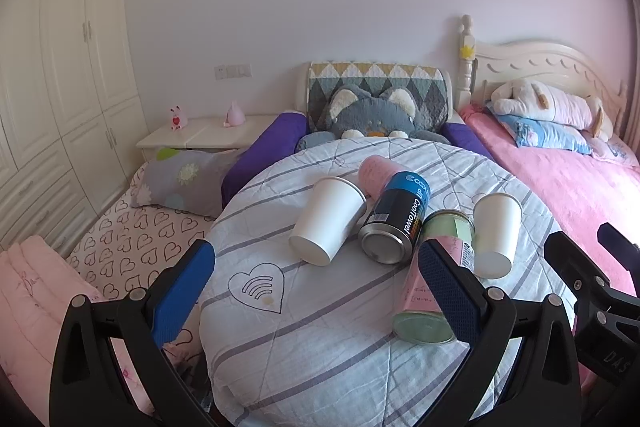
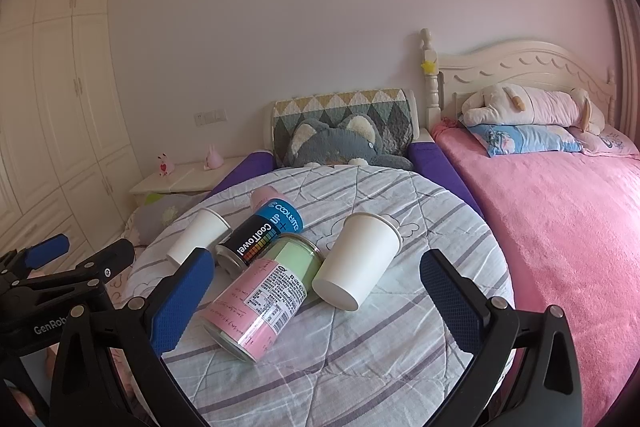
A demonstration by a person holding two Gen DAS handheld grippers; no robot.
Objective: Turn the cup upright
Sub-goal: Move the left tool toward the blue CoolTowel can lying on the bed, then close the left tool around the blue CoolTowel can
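Observation:
Two white paper cups lie on their sides on a striped quilt [image 1: 304, 339], bases toward me. The left cup [image 1: 326, 221] also shows in the right wrist view [image 2: 197, 235]. The right cup [image 1: 495, 235] also shows in the right wrist view [image 2: 357, 259]. My left gripper [image 1: 318, 283] is open and empty, in front of the left cup. My right gripper [image 2: 318, 297] is open and empty, in front of the right cup; its body shows at the right edge of the left wrist view [image 1: 592, 287].
Between the cups lie a black and blue CoolTowel can [image 1: 396, 217], a pink and green can [image 1: 430, 287] and a pink cup [image 1: 374, 173] behind. A grey plush pillow [image 1: 372, 117] sits at the quilt's far end. A pink bed [image 1: 580, 195] lies right, a nightstand [image 1: 200, 133] left.

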